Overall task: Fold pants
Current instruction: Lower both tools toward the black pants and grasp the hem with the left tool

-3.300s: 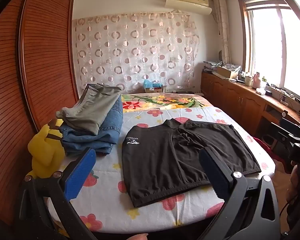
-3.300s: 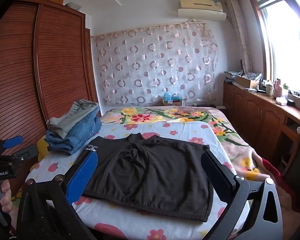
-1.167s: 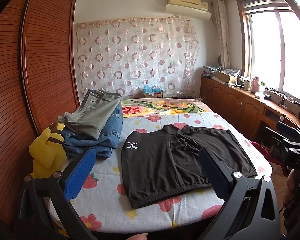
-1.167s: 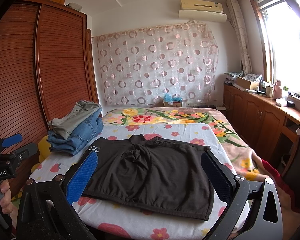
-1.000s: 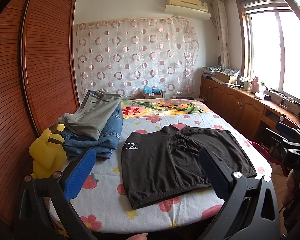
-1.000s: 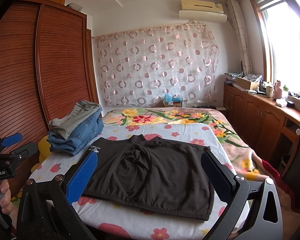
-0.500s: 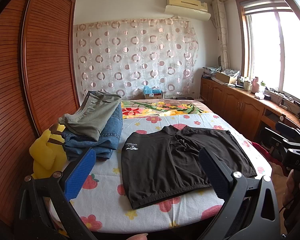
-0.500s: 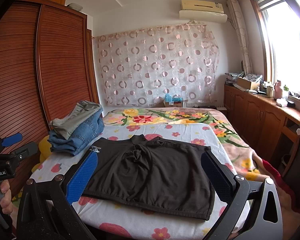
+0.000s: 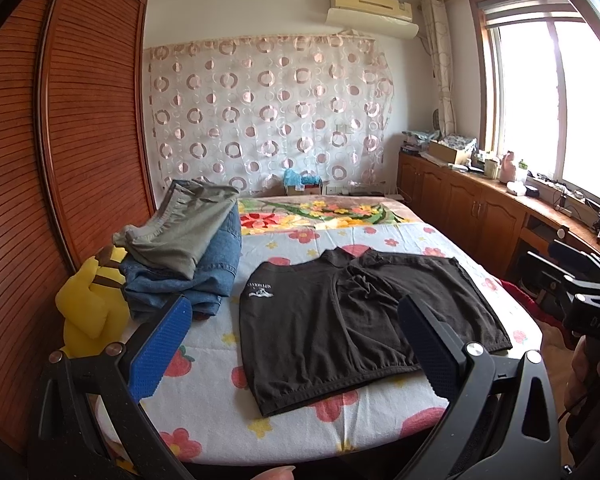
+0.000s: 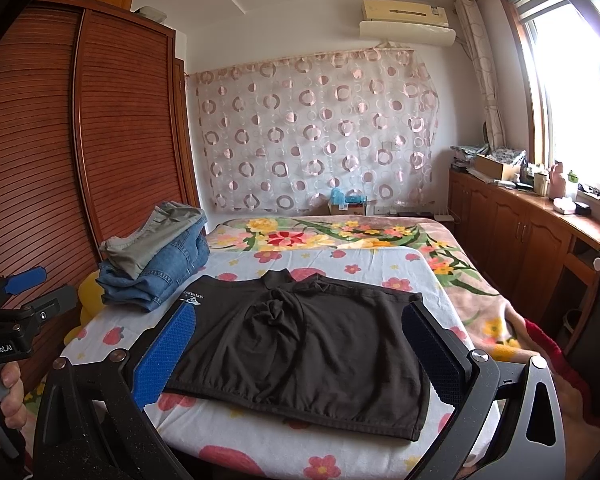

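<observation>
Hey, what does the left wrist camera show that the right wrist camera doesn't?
Only the left wrist view shows the yellow plush toy nearly whole and the right gripper at its right edge. Only the right wrist view shows the left gripper at its left edge, held by a hand. Both show the black shorts flat on the floral sheet, beside stacked jeans under grey-green pants.

Daylight pours in from the window (image 9: 556, 100) on the right, which is blown out to white glare in both views, leaving the room bright and evenly lit with only soft shadows. Fisheye distortion bows the wardrobe (image 10: 80, 140) and ceiling lines, and dark vignetting clips the corners. Focus is sharp throughout.
</observation>
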Available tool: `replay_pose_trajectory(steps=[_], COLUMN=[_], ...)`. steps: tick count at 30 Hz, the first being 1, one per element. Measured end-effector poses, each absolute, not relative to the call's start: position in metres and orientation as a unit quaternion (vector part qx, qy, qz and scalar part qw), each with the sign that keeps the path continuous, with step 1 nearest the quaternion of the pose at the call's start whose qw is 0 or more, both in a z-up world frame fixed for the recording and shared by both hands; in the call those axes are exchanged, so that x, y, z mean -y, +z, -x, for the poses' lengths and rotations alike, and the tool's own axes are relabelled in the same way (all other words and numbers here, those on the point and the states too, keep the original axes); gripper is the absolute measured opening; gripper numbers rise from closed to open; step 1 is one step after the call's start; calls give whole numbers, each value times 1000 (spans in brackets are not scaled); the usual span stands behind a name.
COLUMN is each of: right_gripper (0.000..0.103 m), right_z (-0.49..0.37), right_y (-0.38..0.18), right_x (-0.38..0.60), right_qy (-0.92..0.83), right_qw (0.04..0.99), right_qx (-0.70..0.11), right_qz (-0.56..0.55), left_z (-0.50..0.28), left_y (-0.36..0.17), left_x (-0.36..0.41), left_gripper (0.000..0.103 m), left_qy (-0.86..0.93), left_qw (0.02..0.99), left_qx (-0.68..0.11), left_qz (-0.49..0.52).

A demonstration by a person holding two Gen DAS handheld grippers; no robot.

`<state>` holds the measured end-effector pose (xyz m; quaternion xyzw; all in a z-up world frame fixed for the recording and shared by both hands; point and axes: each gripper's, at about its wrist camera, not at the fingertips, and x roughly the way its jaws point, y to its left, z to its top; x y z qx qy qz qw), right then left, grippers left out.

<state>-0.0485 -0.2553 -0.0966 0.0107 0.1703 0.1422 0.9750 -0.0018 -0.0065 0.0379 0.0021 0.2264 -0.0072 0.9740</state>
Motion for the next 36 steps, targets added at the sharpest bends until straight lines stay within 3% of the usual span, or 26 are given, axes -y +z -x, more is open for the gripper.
replay_pose_trajectory(steps=[11, 36], right_gripper=[103, 100], right_z=[39, 4], right_y=[-105, -136], right_x=[259, 274], right_qy=[145, 151], right_qw=[970, 939], right_qx=[-196, -306], right_qz=[3, 53], left_z=[-14, -52], left_y=[23, -86], left_x=[5, -36], left_gripper=[103, 103], left_qy=[-12, -18], left_qw=[962, 924], left_qx=[-274, -380], left_qz=[10, 18])
